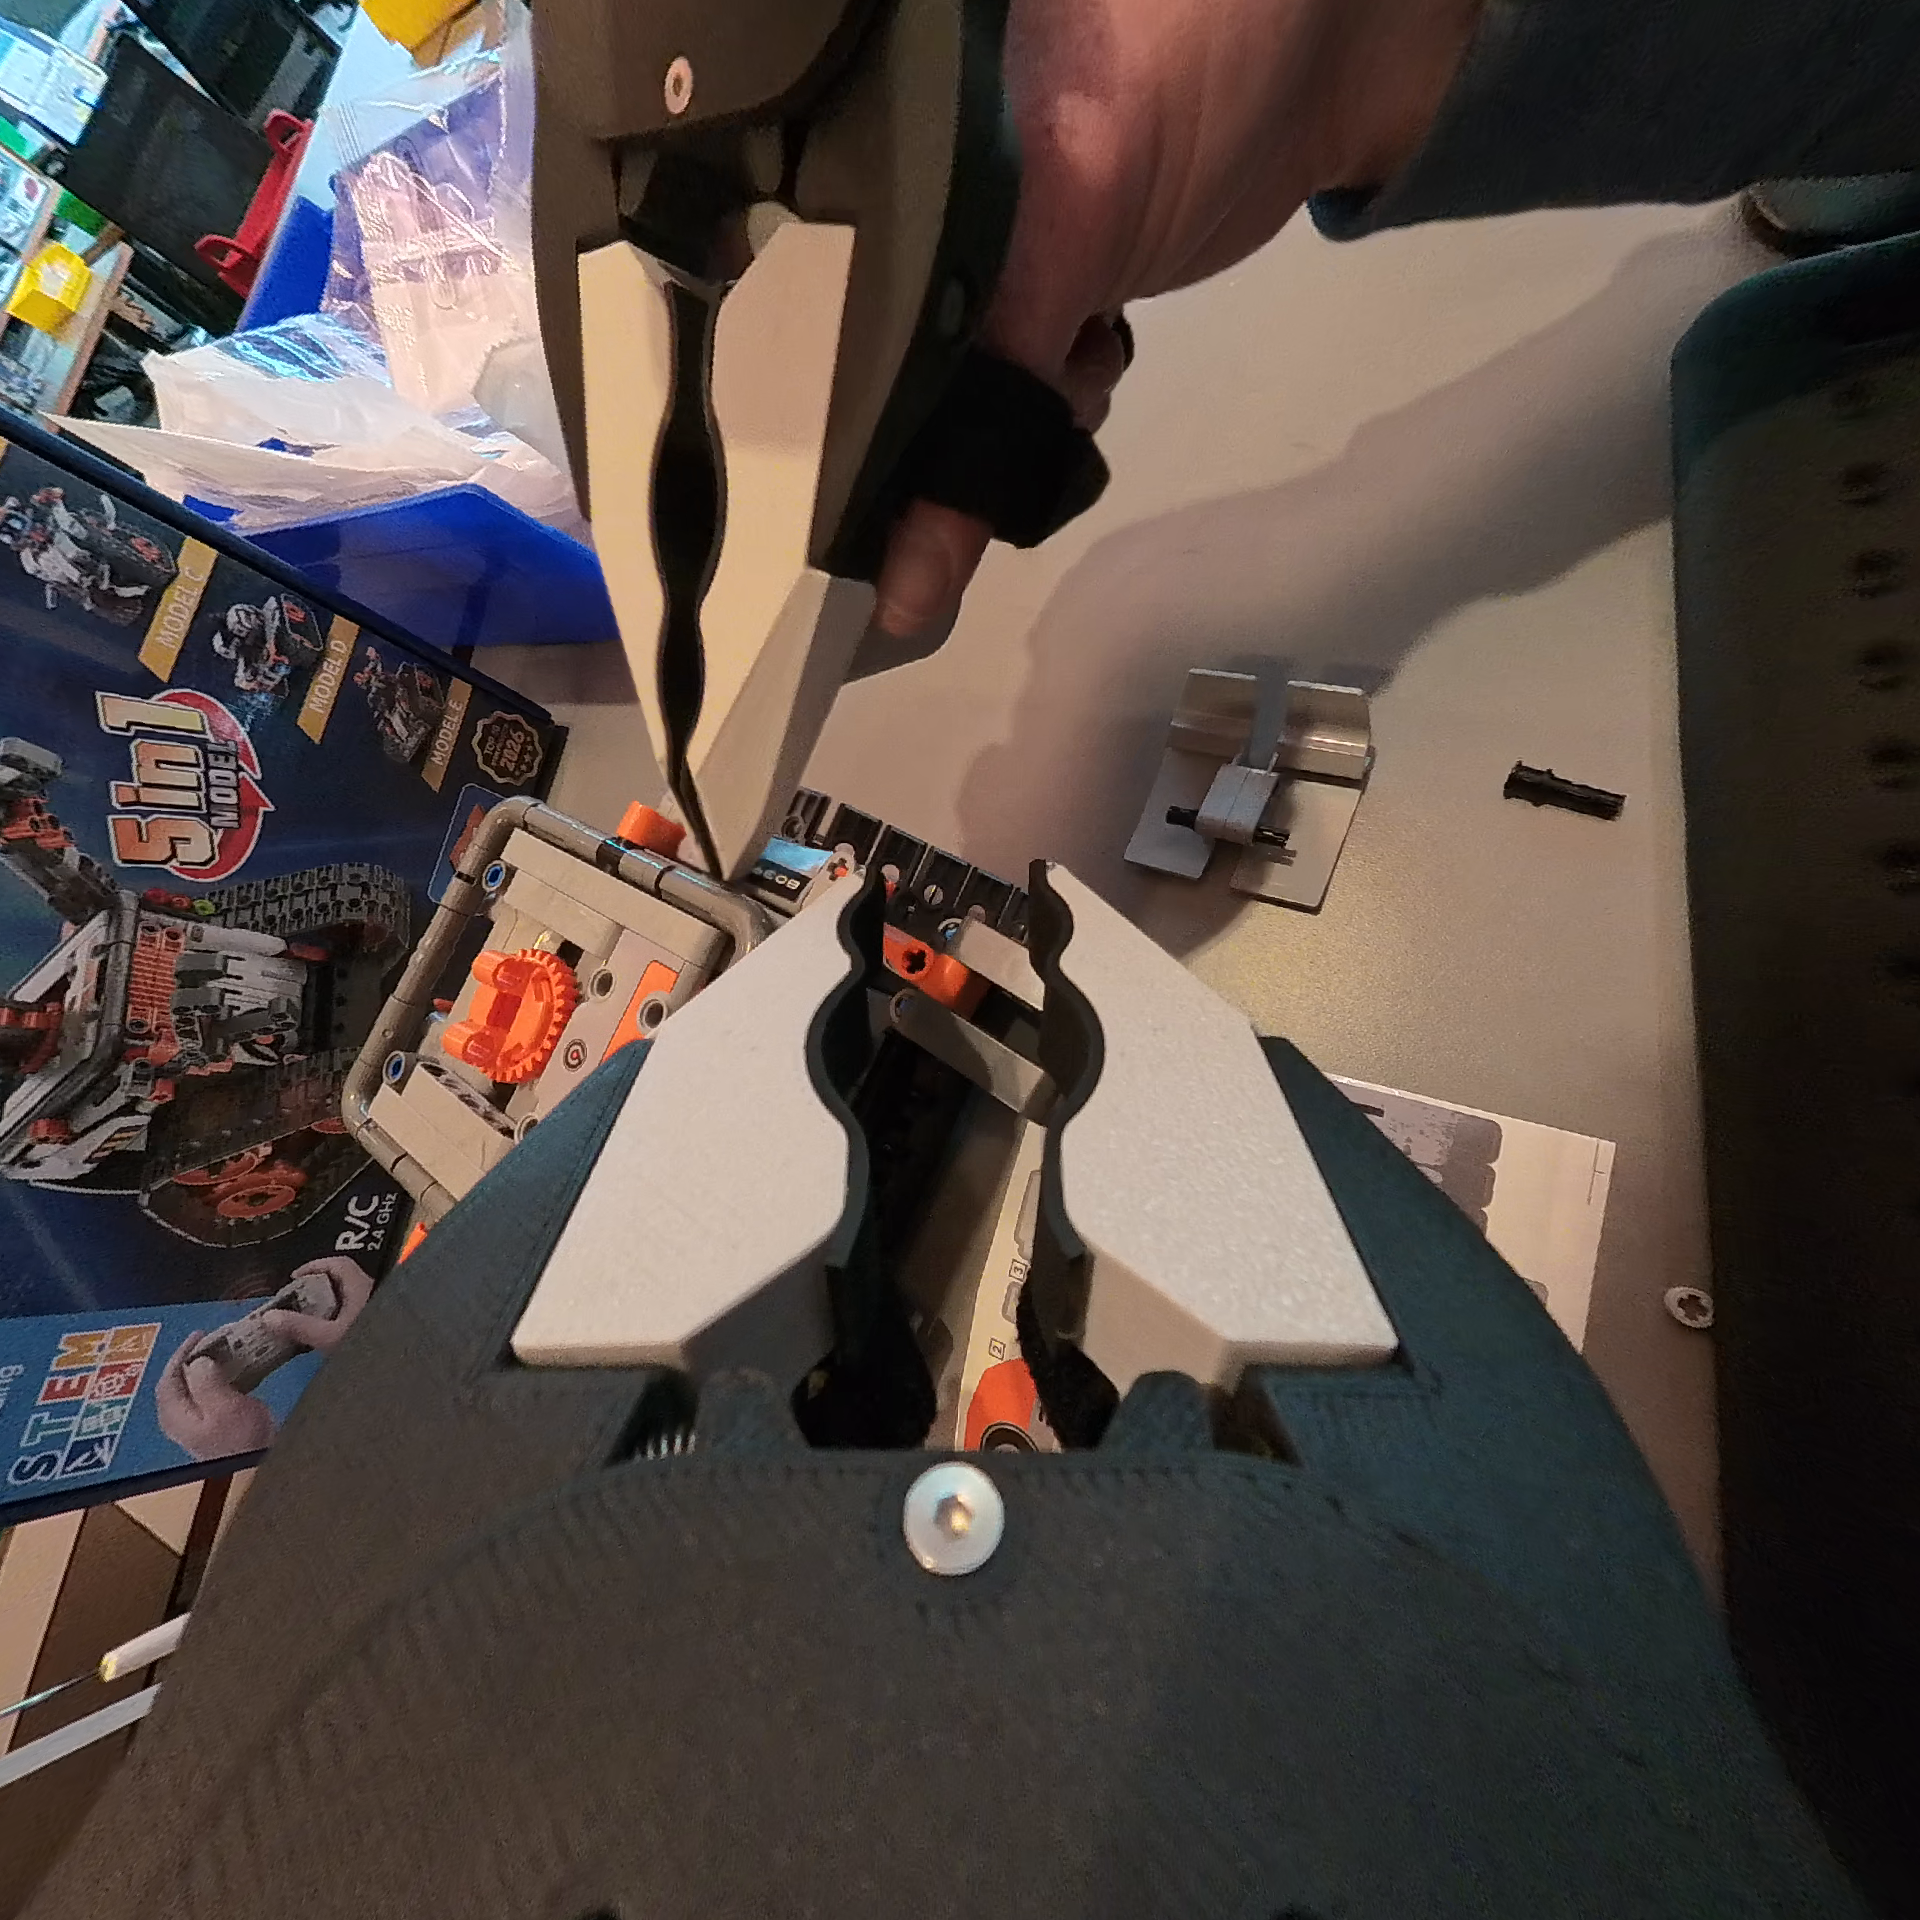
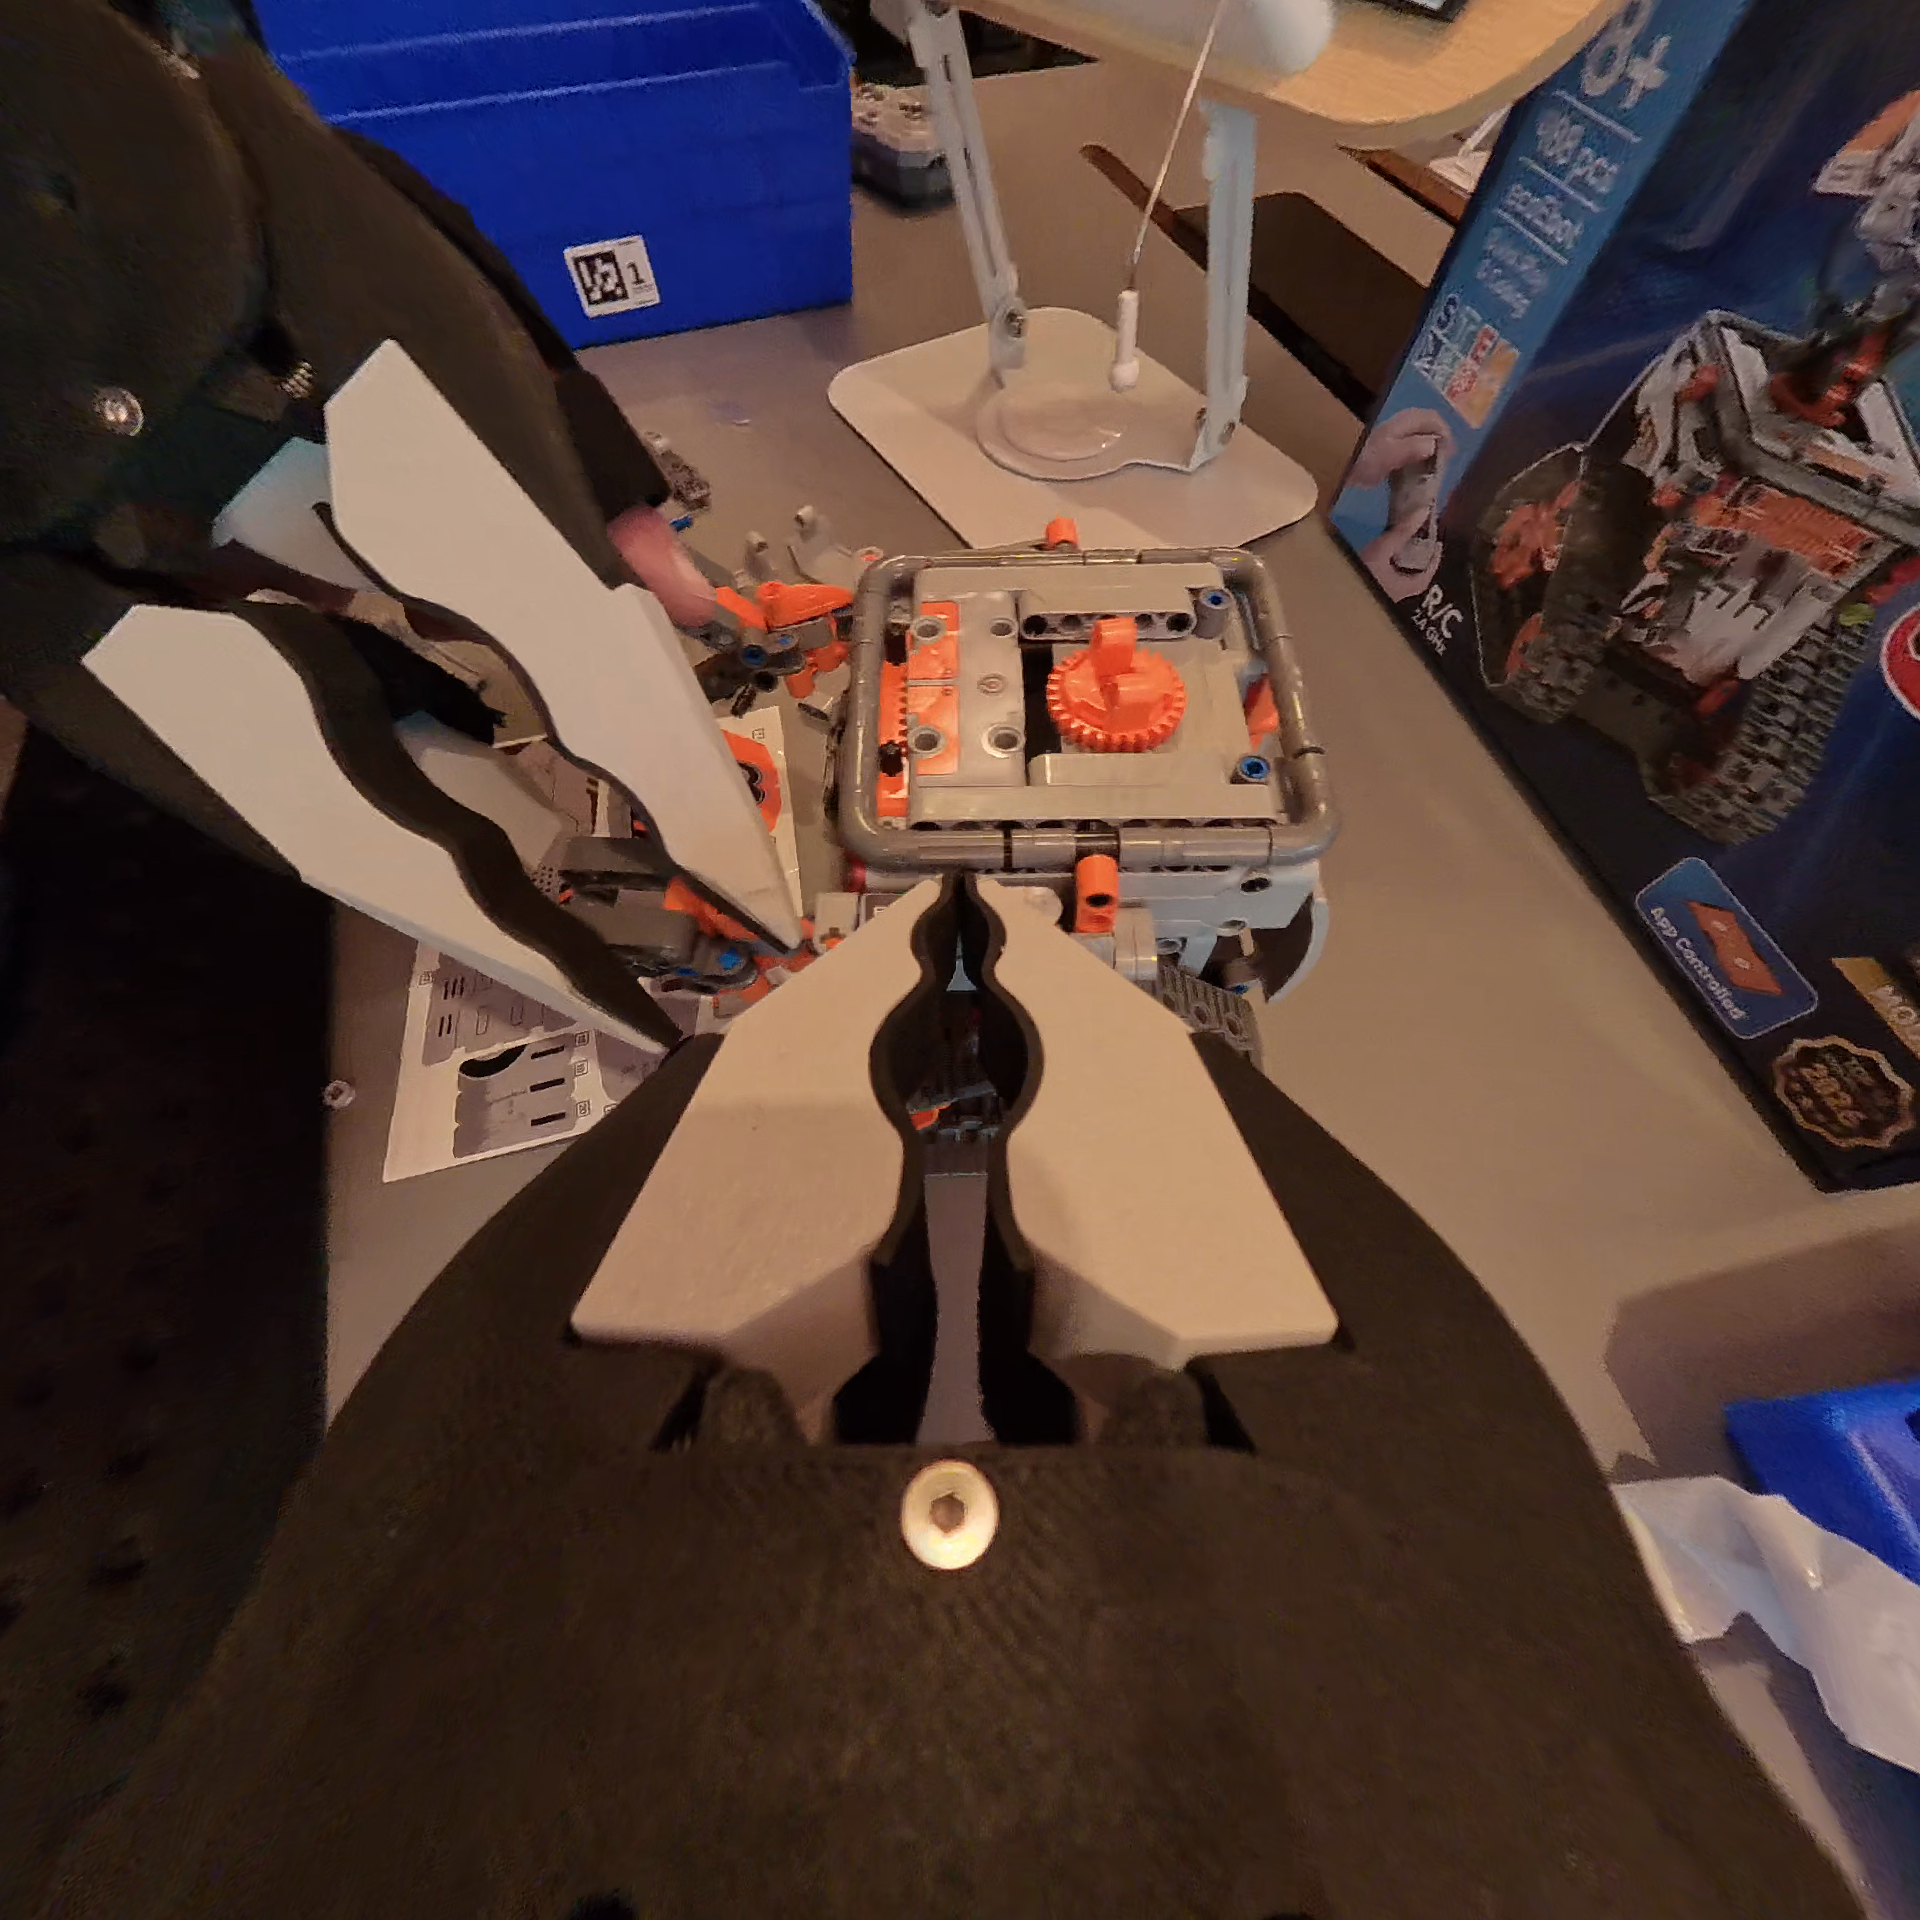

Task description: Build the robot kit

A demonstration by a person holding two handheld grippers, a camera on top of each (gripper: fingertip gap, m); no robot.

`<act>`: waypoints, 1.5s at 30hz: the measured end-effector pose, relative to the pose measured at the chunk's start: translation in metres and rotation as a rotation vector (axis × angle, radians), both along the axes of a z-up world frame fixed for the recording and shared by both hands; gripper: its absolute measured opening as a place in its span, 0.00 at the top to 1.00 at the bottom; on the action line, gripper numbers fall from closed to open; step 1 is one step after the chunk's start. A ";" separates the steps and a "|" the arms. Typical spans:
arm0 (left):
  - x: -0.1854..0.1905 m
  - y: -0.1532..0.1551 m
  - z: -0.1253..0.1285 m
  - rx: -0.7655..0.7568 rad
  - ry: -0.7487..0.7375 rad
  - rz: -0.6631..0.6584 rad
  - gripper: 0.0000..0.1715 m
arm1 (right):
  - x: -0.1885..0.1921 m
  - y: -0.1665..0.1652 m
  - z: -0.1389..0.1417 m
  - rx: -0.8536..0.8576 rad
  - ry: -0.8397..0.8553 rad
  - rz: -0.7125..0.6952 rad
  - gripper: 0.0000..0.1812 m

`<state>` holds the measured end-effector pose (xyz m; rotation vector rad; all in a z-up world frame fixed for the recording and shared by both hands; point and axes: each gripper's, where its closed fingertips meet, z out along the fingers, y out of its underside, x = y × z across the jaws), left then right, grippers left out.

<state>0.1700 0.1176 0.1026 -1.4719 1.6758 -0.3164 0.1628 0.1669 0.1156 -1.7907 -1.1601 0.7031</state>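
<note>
Grey-and-orange brick model (image 2: 1081,727) sits on the table — left gripper (image 1: 951,883) agape, right gripper (image 2: 961,894) nearly closed, tips touching it.

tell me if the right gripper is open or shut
Shut, or very nearly: in the right wrist view the right gripper shows its fingertips almost meeting, right against the grey frame of the brick model.

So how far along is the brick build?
Done: the grey frame with its orange gear looks assembled. In hand: the right hand-held gripper is shut, tips at the frame's edge; the left hand-held gripper is open over the model's side. Probably left: a small grey sub-assembly and a black pin, loose on the table.
</note>
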 end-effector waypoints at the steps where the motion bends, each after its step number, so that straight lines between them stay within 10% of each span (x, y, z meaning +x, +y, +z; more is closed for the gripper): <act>1: 0.000 0.000 0.000 -0.002 0.001 0.000 0.85 | -0.001 -0.001 0.000 0.007 -0.014 0.001 1.00; 45: -0.006 -0.002 -0.016 -0.007 0.048 -0.033 0.84 | -0.011 -0.019 -0.002 0.060 0.017 0.008 1.00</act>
